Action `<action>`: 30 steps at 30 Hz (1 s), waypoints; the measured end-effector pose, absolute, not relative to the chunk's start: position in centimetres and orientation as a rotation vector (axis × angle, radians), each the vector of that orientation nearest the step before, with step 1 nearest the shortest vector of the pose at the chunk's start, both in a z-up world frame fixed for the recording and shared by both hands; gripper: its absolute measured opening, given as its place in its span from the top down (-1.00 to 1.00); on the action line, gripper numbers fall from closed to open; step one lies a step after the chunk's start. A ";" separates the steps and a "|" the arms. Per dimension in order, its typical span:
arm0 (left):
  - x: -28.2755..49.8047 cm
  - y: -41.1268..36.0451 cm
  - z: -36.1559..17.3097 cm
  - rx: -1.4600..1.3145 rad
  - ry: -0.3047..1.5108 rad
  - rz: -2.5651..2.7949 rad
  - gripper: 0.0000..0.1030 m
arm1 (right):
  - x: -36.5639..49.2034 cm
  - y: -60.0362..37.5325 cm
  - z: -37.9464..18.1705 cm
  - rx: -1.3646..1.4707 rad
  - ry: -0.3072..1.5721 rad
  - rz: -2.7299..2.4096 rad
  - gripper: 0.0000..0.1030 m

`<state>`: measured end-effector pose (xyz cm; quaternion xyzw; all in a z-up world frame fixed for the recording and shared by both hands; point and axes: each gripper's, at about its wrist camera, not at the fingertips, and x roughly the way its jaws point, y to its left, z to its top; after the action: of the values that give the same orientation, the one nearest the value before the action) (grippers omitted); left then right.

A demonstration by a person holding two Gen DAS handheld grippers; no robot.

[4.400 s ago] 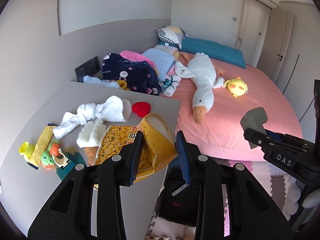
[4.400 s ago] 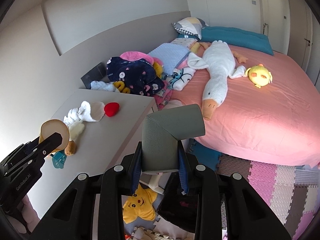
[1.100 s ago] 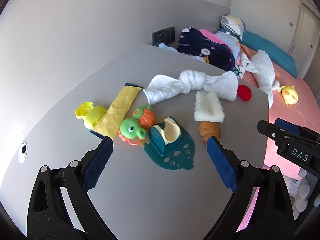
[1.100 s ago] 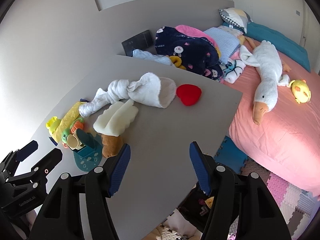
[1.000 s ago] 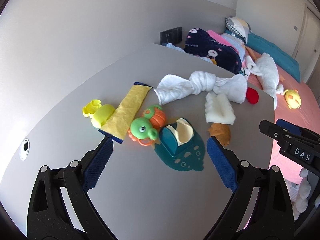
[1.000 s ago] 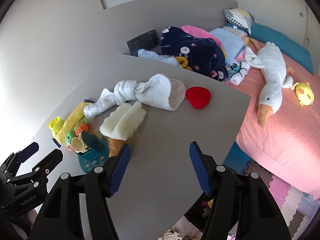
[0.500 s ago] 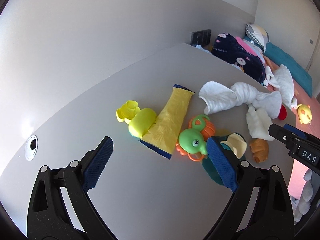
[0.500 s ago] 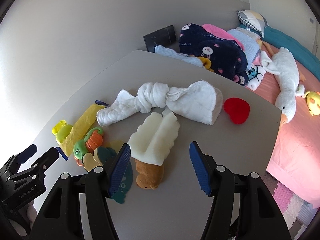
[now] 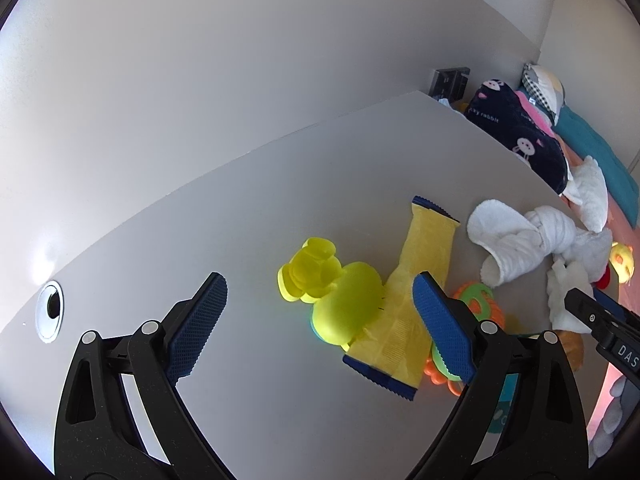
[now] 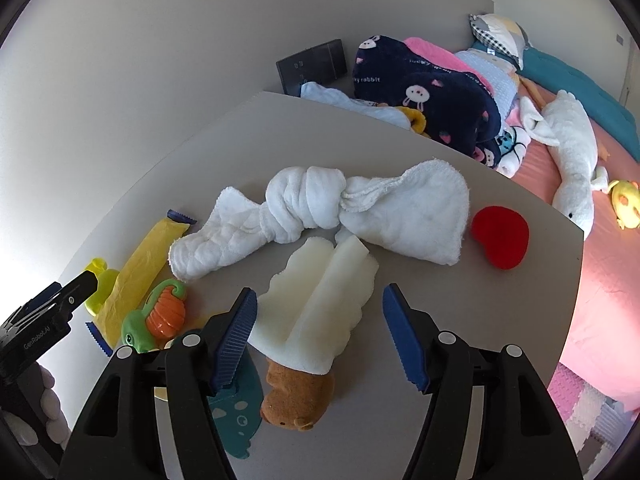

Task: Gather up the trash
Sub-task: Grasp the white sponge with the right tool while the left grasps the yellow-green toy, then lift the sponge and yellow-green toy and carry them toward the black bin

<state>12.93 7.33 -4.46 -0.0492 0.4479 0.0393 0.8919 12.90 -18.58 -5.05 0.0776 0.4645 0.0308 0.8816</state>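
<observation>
The left gripper (image 9: 320, 328) hangs spread over the grey table (image 9: 248, 208), jaws easing inward, pads touching nothing; the yellow-green squeeze toy (image 9: 340, 300) and yellow wrapper (image 9: 416, 288) lie between them, with bare tabletop to the left and far. The right gripper (image 10: 316, 336), jaws widening and empty, frames a white foam piece (image 10: 320, 300) near the table's right edge (image 10: 576, 280), beyond which lies a pink bed (image 10: 608, 280).

Glossy plastic duck (image 9: 332, 296), terry towel (image 10: 320, 208), matt tabletop (image 9: 248, 216)
</observation>
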 end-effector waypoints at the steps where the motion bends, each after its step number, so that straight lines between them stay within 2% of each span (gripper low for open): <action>1: 13.3 7.5 -4.8 -0.109 0.939 0.081 -0.71 | 13.0 -18.6 -5.2 0.162 0.972 0.064 -0.30; 8: 14.5 8.5 -6.7 -0.138 0.984 0.077 -0.35 | 14.0 -18.5 -6.6 0.192 1.019 0.078 -0.30; 10: 14.6 8.7 -7.0 -0.143 0.991 0.071 -0.17 | 14.1 -18.5 -6.8 0.207 1.027 0.092 -0.17; 11: 14.6 8.8 -7.0 -0.150 0.986 0.068 -0.13 | 14.1 -18.5 -6.8 0.215 1.027 0.102 0.08; 12: 14.5 8.9 -7.0 -0.153 0.984 0.072 -0.13 | 14.2 -18.4 -6.9 0.224 1.029 0.119 0.21; 15: 14.4 9.2 -7.0 -0.167 0.976 0.080 -0.13 | 14.2 -18.3 -6.9 0.238 1.035 0.155 0.41; 30: 12.6 9.5 -3.4 -0.170 0.883 0.093 -0.12 | 12.1 -19.1 -4.3 0.284 0.968 0.207 0.48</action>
<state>12.59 9.51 -3.36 -0.0819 0.4267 0.0448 0.8995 12.14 -19.14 -4.29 0.1360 0.4628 0.0989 0.8704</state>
